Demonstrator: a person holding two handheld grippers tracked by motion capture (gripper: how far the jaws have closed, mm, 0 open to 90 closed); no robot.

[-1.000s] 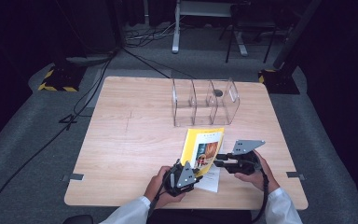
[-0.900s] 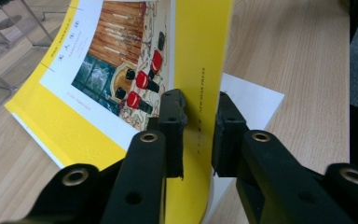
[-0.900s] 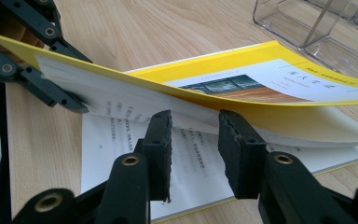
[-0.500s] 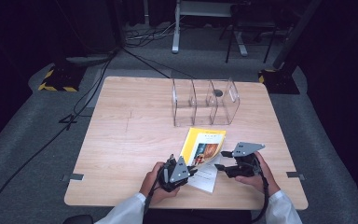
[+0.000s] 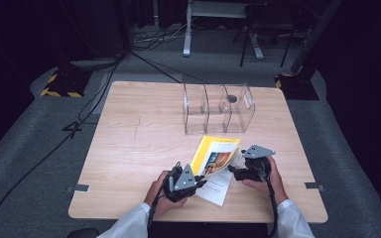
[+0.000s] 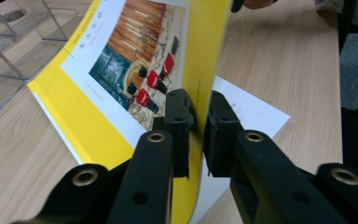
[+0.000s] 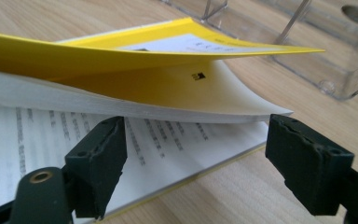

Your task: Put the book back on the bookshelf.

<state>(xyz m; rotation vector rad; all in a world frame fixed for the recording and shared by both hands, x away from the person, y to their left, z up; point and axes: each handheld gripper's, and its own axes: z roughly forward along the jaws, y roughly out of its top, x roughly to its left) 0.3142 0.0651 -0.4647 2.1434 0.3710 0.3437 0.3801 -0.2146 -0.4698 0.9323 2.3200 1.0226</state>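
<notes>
Yellow booklet (image 5: 216,154) sitting at the near-middle of the counter (image 5: 129,148), around 6 o'clock from the clear organiser (image 5: 218,109). Long axis running from roughly 7 o'clock up to 1 o'clock in the high view, top edge aimed toward the organiser. Lying open: front cover plus a wad of pages lifted and tilted, bottom pages with printed text flat on the wood.

Left gripper (image 5: 194,183) at the booklet's near-left end, at about 7 o'clock from its middle. Jaws pinched narrow on the yellow cover, pads pressing it from both sides in the left gripper view (image 6: 199,135), cover standing nearly on edge there with the picture side facing left.

Right gripper (image 5: 232,171) just off the booklet's right edge, about 4 o'clock from its middle. Jaws spread wide, just been opening, nothing gripped; in the right gripper view (image 7: 196,154) the flat printed page showing between them and the lifted pages arching above, not touched by either pad.

Around it: organiser with three upright compartments well apart at 12 o'clock, a small dark round hole (image 5: 232,98) in the counter behind it. Nothing between booklet and organiser but bare wood. Black cables (image 5: 104,89) on the grey floor off at 10 o'clock.
</notes>
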